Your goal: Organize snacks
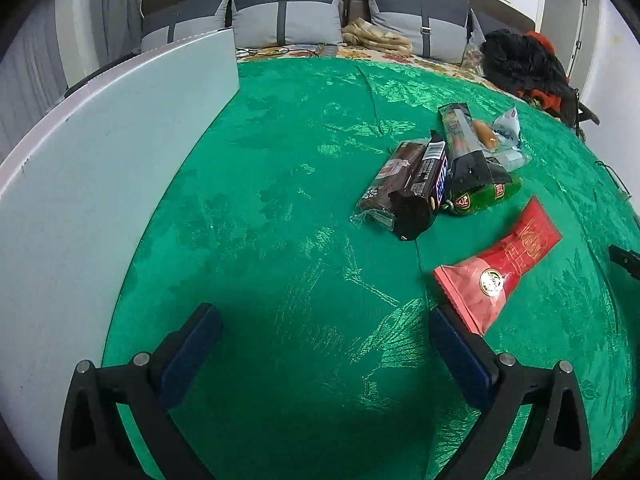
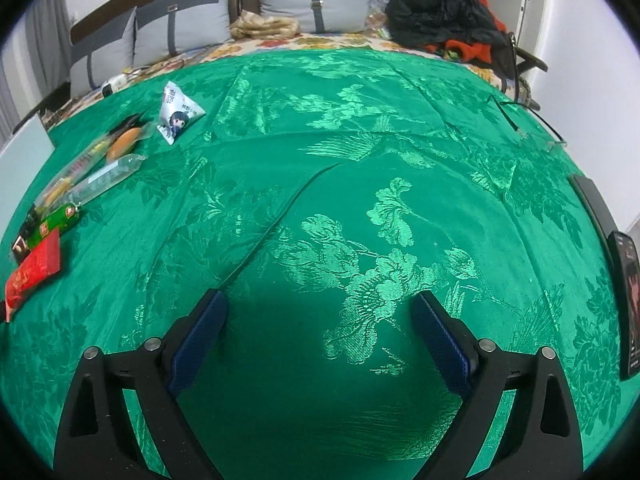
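Note:
Snacks lie in a loose pile on the green cloth (image 1: 280, 200). In the left wrist view I see a brown cake packet (image 1: 390, 176), a dark chocolate bar (image 1: 426, 188), a long black-and-clear packet (image 1: 466, 148) and a green packet (image 1: 486, 196). A red packet (image 1: 504, 268) lies nearer, just beyond my right-hand fingertip. My left gripper (image 1: 324, 316) is open over bare cloth with nothing between its fingers. The right wrist view shows the pile at the far left, with a small white triangular packet (image 2: 178, 114) and the red packet (image 2: 34, 272). My right gripper (image 2: 320, 304) is open and holds nothing.
A white box wall (image 1: 100, 168) stands along the left. A dark phone (image 2: 630, 300) and a black flat object (image 2: 594, 204) lie at the right edge of the cloth. Grey pillows (image 1: 288, 16), a folded cloth (image 1: 376, 36) and a black-and-orange garment heap (image 1: 524, 64) sit at the back.

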The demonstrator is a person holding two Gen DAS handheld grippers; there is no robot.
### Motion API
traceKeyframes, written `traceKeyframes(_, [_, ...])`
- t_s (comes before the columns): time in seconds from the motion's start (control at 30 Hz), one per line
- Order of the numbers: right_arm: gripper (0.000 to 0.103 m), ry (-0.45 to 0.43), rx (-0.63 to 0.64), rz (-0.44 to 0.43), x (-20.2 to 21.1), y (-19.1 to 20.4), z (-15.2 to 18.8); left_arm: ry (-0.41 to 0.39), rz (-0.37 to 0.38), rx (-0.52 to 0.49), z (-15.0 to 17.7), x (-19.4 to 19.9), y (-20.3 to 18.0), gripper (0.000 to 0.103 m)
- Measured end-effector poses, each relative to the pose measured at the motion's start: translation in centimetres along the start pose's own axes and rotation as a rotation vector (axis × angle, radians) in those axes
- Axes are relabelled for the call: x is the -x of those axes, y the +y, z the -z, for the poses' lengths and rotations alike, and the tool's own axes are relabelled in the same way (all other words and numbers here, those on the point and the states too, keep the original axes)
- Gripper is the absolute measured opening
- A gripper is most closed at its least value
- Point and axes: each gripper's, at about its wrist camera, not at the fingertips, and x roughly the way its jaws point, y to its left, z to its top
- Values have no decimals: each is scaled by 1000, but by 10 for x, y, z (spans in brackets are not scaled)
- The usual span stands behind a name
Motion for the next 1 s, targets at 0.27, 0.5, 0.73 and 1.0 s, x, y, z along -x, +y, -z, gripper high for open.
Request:
traceKeyframes(0.27, [96, 0, 0, 0, 0, 0, 0, 3, -9, -6, 1, 1, 0, 103])
traceKeyframes(0.5, [96, 0, -1, 1, -1, 0, 0, 3, -8, -5, 1, 1, -1, 103])
traceKeyframes(0.73, [96, 0, -2, 0, -1, -1, 0, 3, -9, -6, 1, 1, -1, 103])
traceKeyframes(1.0, [97, 0, -2, 0, -1, 0, 0, 3, -9, -5, 1, 1, -1, 103])
